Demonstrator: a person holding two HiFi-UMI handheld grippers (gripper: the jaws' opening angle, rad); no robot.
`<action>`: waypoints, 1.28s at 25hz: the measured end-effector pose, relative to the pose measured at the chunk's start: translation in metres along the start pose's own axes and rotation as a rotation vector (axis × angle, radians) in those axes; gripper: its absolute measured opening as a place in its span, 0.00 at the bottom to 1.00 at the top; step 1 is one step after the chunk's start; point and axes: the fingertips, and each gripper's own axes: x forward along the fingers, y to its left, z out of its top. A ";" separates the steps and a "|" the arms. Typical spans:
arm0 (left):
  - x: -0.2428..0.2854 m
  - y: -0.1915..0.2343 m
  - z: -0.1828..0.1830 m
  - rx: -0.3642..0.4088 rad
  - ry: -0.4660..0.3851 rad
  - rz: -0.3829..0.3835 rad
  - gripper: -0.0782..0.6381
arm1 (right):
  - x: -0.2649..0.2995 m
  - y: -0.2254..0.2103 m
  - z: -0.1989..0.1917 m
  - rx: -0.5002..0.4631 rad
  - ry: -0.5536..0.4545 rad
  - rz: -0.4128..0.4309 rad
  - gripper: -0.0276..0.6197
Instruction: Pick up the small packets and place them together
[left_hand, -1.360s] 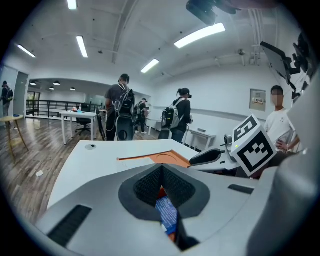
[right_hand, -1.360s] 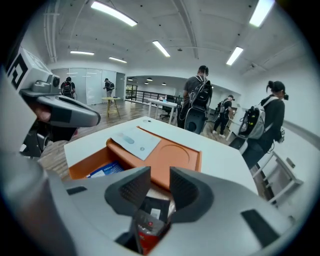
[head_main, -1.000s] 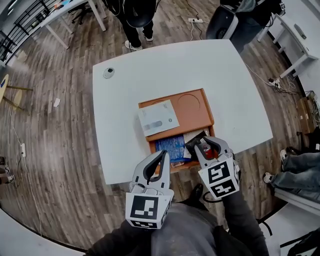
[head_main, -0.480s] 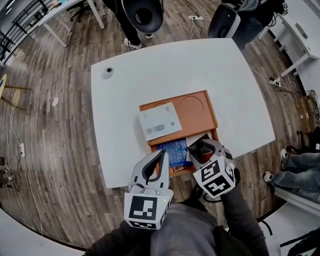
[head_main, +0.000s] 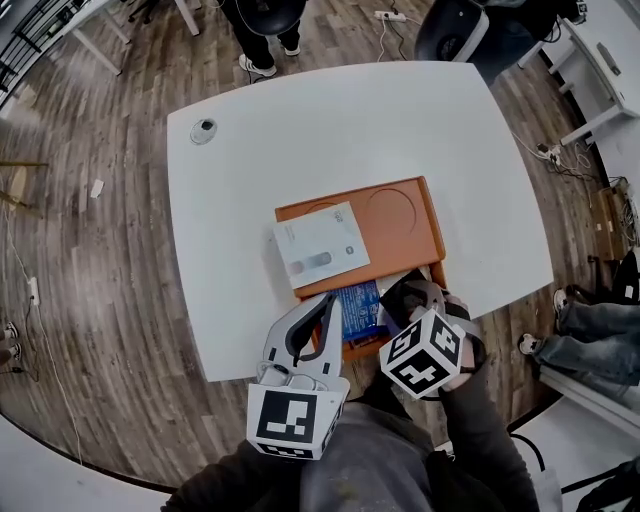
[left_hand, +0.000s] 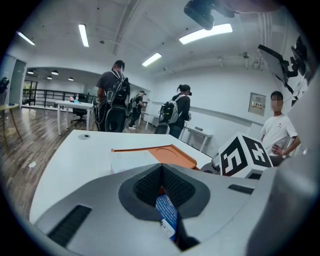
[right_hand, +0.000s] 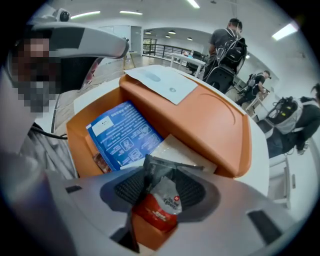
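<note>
An orange tray (head_main: 395, 215) sits on the white table (head_main: 300, 130), with a large white packet (head_main: 320, 245) across its raised top. A blue packet (head_main: 360, 305) lies in the tray's near compartment. My right gripper (head_main: 415, 297) points steeply down over that compartment's right end. Its jaws have just been opening, and a red and silver small packet (right_hand: 162, 205) sits loose between the pads. Another small reddish packet (right_hand: 100, 160) peeks out beside the blue packet (right_hand: 125, 132). My left gripper (head_main: 325, 303) is shut and empty at the table's near edge, just left of the blue packet.
A small round grey object (head_main: 203, 130) lies near the table's far left corner. A person stands beyond the far edge (head_main: 262, 20), next to a dark chair (head_main: 450, 35). Another person sits at the right (head_main: 590, 340). White paper (right_hand: 177, 150) lies under the blue packet.
My right gripper has sunk and tipped more steeply down into the tray's near compartment, and its jaws have spread around the red packet. My left gripper has crept slightly forward.
</note>
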 end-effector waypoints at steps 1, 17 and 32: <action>0.002 0.001 0.000 -0.006 0.002 -0.004 0.10 | 0.001 0.000 0.000 -0.003 0.007 0.005 0.36; -0.005 0.006 -0.005 -0.016 -0.008 0.005 0.10 | -0.006 0.004 0.010 -0.024 -0.059 -0.030 0.14; -0.053 -0.029 0.018 0.049 -0.114 0.099 0.10 | -0.086 0.010 0.045 -0.076 -0.331 -0.074 0.14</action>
